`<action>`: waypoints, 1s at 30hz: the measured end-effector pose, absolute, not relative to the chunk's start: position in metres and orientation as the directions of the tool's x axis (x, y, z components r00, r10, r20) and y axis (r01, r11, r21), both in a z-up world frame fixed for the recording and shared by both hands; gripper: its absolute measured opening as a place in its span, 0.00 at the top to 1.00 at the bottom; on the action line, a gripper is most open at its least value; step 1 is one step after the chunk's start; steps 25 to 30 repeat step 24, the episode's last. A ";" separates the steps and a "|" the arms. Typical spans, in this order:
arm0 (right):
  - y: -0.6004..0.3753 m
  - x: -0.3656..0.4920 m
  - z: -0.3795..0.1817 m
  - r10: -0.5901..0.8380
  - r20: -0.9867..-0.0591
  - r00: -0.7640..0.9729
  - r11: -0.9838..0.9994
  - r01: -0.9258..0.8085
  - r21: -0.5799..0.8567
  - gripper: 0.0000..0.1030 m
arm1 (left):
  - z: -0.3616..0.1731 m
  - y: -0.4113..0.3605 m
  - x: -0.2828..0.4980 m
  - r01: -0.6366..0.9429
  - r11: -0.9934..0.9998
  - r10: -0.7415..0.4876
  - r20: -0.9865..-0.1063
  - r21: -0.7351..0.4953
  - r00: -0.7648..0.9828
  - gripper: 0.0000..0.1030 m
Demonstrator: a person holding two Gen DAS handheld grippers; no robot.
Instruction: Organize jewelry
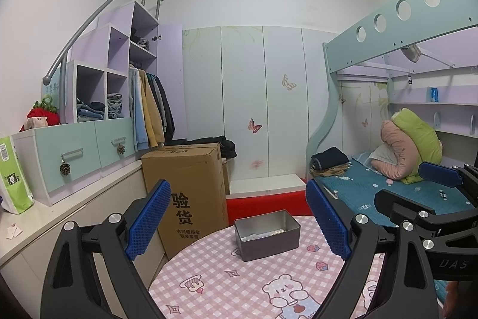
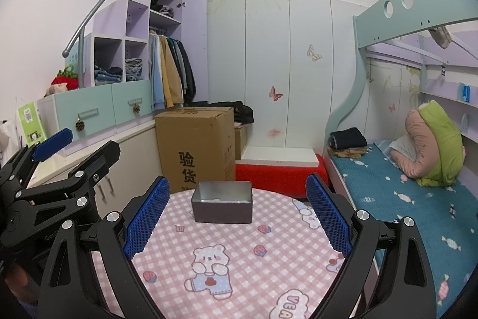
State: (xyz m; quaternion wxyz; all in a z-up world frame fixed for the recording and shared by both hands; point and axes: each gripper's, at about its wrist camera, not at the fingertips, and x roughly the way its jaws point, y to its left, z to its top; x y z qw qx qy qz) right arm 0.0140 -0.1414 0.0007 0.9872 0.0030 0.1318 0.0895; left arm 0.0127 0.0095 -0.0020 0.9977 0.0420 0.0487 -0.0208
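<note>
An open grey metal tin (image 1: 266, 234) stands at the far side of a round table (image 1: 227, 283) covered in a pink checked cloth with bear prints. Small pale jewelry pieces (image 1: 254, 236) lie on its floor; I cannot make out what they are. My left gripper (image 1: 239, 224) is open and empty, held above the table short of the tin. My right gripper (image 2: 237, 216) is also open and empty, its blue pads either side of the same tin (image 2: 221, 201) in its view. The right gripper (image 1: 430, 187) shows at the right of the left wrist view, and the left gripper (image 2: 59, 151) at the left of the right wrist view.
A tall cardboard box (image 1: 188, 193) stands just behind the table on the left. A red stool or bin with a white top (image 2: 279, 166) sits behind the table. A bunk bed with a blue sheet (image 2: 403, 199) runs along the right. Low cabinets (image 1: 59, 217) line the left wall.
</note>
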 end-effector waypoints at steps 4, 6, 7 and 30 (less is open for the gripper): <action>-0.141 0.014 0.001 0.177 -0.259 0.949 0.984 -0.176 0.030 0.13 | -0.003 0.010 0.013 0.047 0.996 -0.039 -0.102 0.080 0.994 0.14; -0.141 0.014 0.001 0.178 -0.260 0.949 0.984 -0.176 0.030 0.13 | -0.003 0.010 0.014 0.045 0.996 -0.037 -0.104 0.082 0.994 0.14; -0.141 0.014 0.001 0.178 -0.259 0.949 0.984 -0.176 0.030 0.13 | -0.003 0.010 0.013 0.046 0.996 -0.038 -0.103 0.081 0.994 0.14; -0.138 0.020 -0.012 0.176 -0.281 0.943 0.984 -0.173 0.036 0.13 | -0.015 0.011 0.020 0.049 0.996 -0.039 -0.132 0.075 0.991 0.14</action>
